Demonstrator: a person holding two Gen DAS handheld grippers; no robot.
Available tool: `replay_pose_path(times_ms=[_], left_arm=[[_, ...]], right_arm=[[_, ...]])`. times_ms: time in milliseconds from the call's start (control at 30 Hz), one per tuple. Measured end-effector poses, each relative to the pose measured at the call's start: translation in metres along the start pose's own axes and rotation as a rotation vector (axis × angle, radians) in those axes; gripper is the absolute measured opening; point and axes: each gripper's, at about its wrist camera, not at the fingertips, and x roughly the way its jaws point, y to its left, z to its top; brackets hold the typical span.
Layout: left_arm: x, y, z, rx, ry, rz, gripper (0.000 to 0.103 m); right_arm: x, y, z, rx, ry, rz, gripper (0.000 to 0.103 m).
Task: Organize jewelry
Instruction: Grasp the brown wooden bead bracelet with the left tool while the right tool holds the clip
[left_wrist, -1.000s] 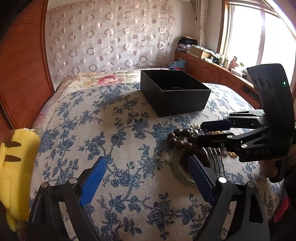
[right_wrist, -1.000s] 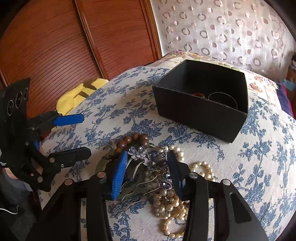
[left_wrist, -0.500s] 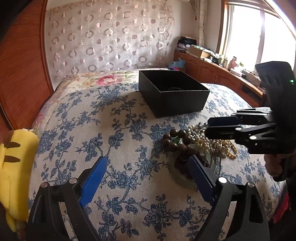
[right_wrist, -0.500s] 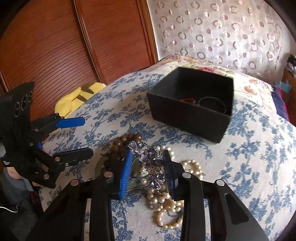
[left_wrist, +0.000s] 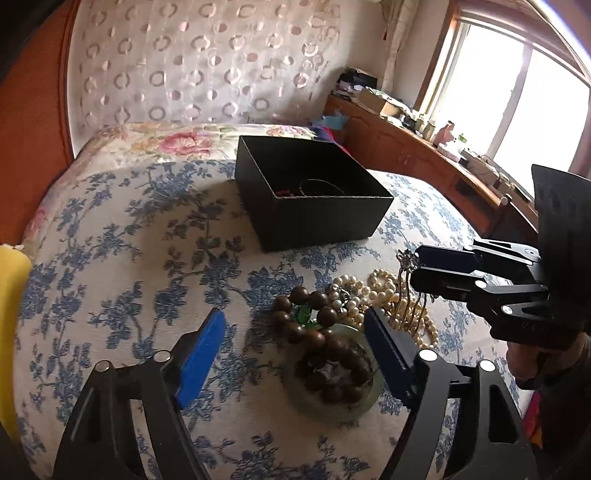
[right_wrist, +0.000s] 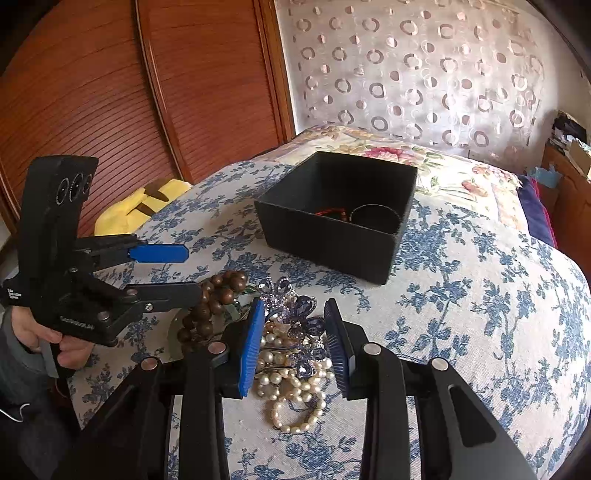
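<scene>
Right gripper (right_wrist: 294, 302): clamped on a jewelled hair comb (right_wrist: 295, 325), blue pads pressed against either side of its purple butterfly ornament. Held the comb raised off the pile, tines hanging down and clear of the pearl strands (right_wrist: 291, 387) on the floral bedspread (right_wrist: 480, 295). Carried the comb with its ornamented spine running roughly along the fingers, not across them.

Faced the open black box (right_wrist: 332, 240) straight ahead and slightly to the right, beyond the fingertips and apart from them, with bare bedspread between. Judged that the coming move would be forward and over the near wall, then a release inside, where a dark bangle and something red already lay. Stood nearer the box than the other gripper did.

Left gripper (right_wrist: 192, 271): jaws closing, yet nothing pressed between the pads. Pointed at the wooden beads (right_wrist: 221, 284) heaped over a green dish (left_wrist: 332, 402), lower fingertip just beside them.

Differed from a second before: had then straddled the comb with wider jaws while it lay in the pile; since narrowed onto it and lifted. Left jaws also stood wider then.
</scene>
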Motion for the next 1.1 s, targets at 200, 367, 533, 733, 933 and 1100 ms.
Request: replay_pose_path(times_ms=[200, 367, 533, 733, 933, 1100], left_arm=[[0.014, -0.005, -0.003, 0.002, 0.044, 0.020, 0.055], [0.016, -0.006, -0.003, -0.013, 0.050, -0.008, 0.034], [0.006, -0.009, 0.001, -0.001, 0.011, 0.014, 0.002], [0.004, -0.002, 0.002, -0.010, 0.015, 0.028, 0.000], [0.009, 0.004, 0.008, -0.044, 0.035, 0.014, 0.004], [0.022, 0.001, 0.014, -0.024, 0.079, 0.036, 0.021]], right_arm=[[-0.005, -0.006, -0.001, 0.008, -0.004, -0.006, 0.036], [-0.006, -0.008, -0.001, 0.010, -0.002, -0.008, 0.035], [-0.006, -0.008, -0.001, 0.015, -0.007, -0.010, 0.035], [-0.005, -0.008, -0.001, 0.019, -0.006, -0.011, 0.035], [-0.005, -0.007, -0.002, 0.017, -0.008, -0.014, 0.035], [-0.004, -0.007, -0.002, 0.022, -0.006, -0.010, 0.035]])
